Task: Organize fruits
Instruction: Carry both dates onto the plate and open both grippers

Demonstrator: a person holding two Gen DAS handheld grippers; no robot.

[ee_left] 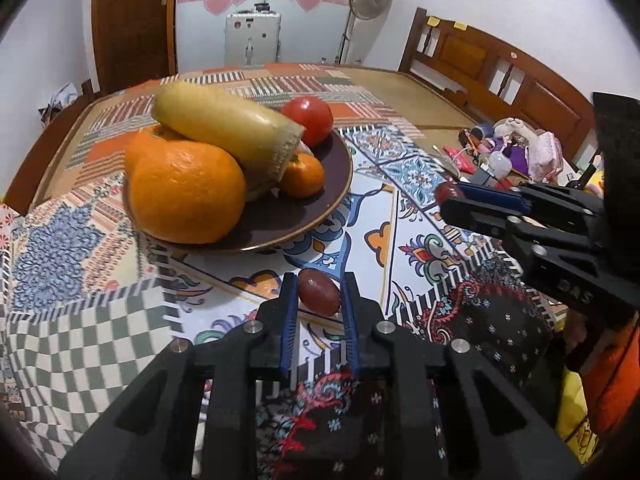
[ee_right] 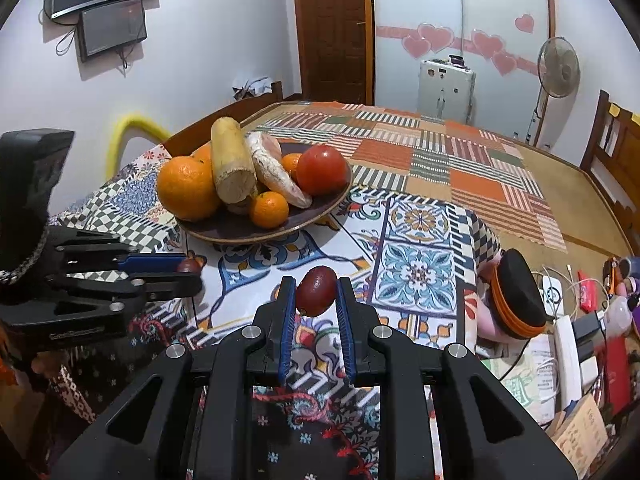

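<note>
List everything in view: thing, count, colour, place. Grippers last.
Plate: one, dark brown, on the patterned cloth.
Oranges: two large, orange, left side of plate; two small ones, orange, front and middle of plate.
Tomato: one, red, right side of plate.
Long yellow piece: one, cut end, leaning across the oranges.
Pale pinkish piece: one, beside it on plate.
Small dark red fruits: two, one in each gripper.
Patterned cloth: one, multicoloured, under everything.
Fan: one, grey, far wall.
Black case with orange zip: one, right of cloth.
Left gripper: black, blue pads, shut on a red fruit.
Right gripper: same, shut on the other red fruit.
</note>
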